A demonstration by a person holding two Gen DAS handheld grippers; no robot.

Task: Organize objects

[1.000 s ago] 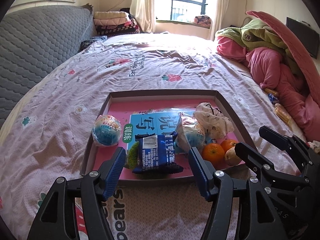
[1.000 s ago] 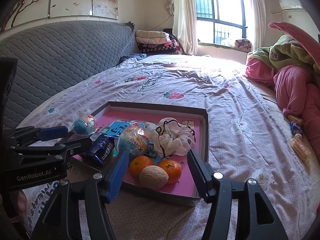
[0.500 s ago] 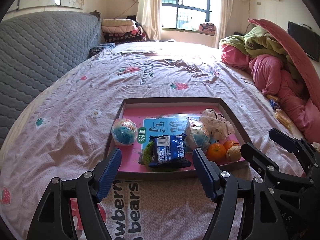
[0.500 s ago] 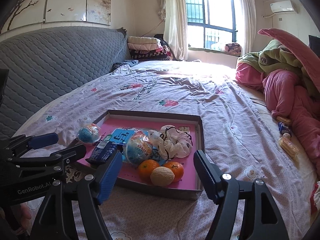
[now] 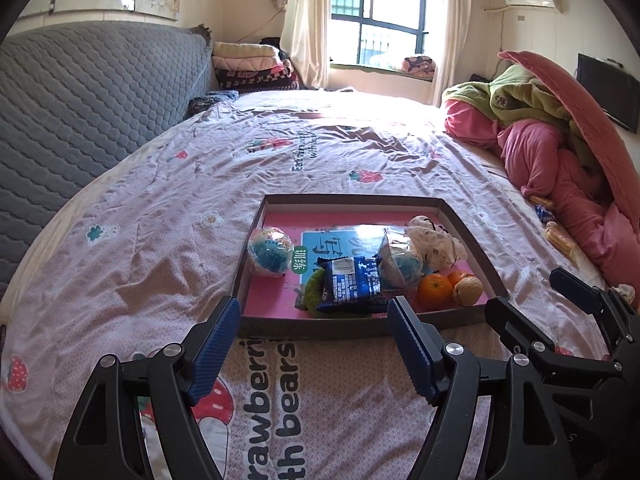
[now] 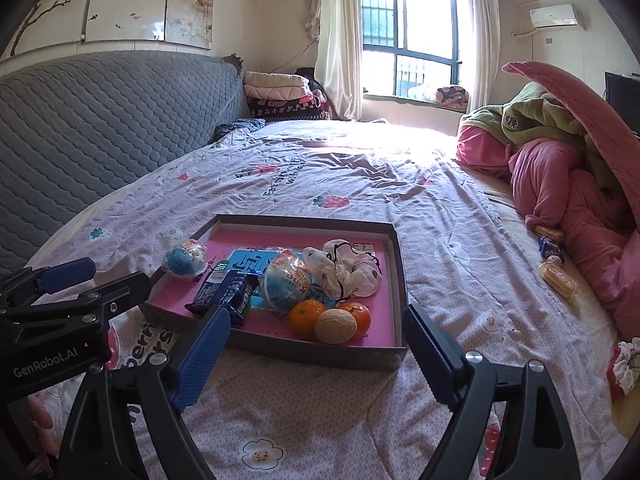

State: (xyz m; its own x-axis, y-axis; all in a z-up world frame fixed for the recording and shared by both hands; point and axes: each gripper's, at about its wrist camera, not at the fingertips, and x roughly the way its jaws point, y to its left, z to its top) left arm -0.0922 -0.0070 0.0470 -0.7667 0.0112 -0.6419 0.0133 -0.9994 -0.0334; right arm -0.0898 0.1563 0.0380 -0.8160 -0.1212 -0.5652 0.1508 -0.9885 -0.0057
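A shallow brown tray (image 5: 245, 276) with a pink floor lies on the bed. It holds a blue snack packet (image 5: 352, 284), two wrapped blue balls (image 5: 270, 254), a white cloth (image 5: 436, 240), two tangerines (image 5: 434, 290) and a walnut (image 5: 467, 290). My left gripper (image 5: 313, 320) hovers just short of the tray's near wall, its jaws opening with nothing between them. My right gripper (image 6: 316, 320) hangs before the near right corner of the tray (image 6: 396, 264), close to the walnut (image 6: 335, 326), its jaws also opening and empty.
Loose wrapped snacks (image 6: 556, 276) and a frilly scrunchie (image 6: 624, 368) lie on the sheet to the right. Pink and green quilts (image 6: 560, 160) are heaped beyond them. A grey padded headboard (image 6: 100, 128) runs along the left, with folded blankets (image 6: 280, 96) at the far end.
Both grippers have drawn back from the tray and risen a little, so the tray looks smaller. Both pairs of jaws have spread wider. The things in the tray have not moved.
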